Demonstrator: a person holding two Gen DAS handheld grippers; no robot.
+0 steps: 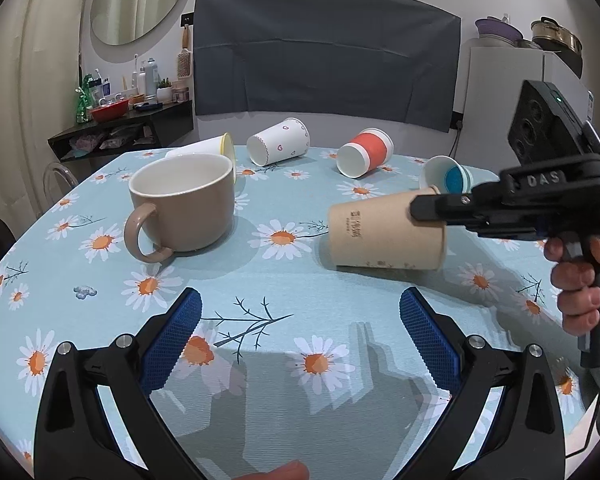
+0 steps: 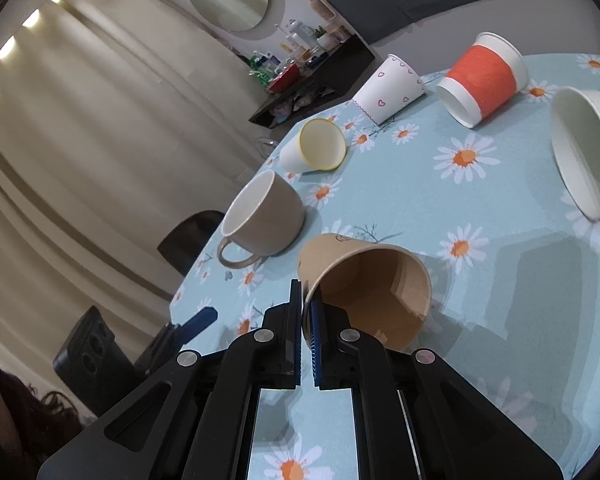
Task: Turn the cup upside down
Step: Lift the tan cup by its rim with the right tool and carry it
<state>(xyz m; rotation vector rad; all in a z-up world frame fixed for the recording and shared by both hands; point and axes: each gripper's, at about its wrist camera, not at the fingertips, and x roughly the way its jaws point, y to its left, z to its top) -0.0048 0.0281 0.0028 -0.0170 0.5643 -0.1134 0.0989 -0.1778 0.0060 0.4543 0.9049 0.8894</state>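
A brown paper cup (image 1: 384, 234) is held on its side just above the daisy tablecloth (image 1: 260, 288), mouth to the right. My right gripper (image 1: 424, 210) is shut on its rim, one finger inside and one outside. In the right wrist view the cup (image 2: 364, 280) opens toward the camera, and the right gripper (image 2: 307, 300) pinches the rim's left edge. My left gripper (image 1: 300, 312) is open and empty, low over the table's near side, in front of the cup.
A beige mug (image 1: 184, 204) stands upright to the left. A yellow-rimmed cup (image 1: 208, 148), a heart-print cup (image 1: 278, 142), an orange-banded cup (image 1: 364, 152) and a blue-lined cup (image 1: 446, 174) lie on their sides at the back. A cluttered shelf (image 1: 120, 120) stands beyond.
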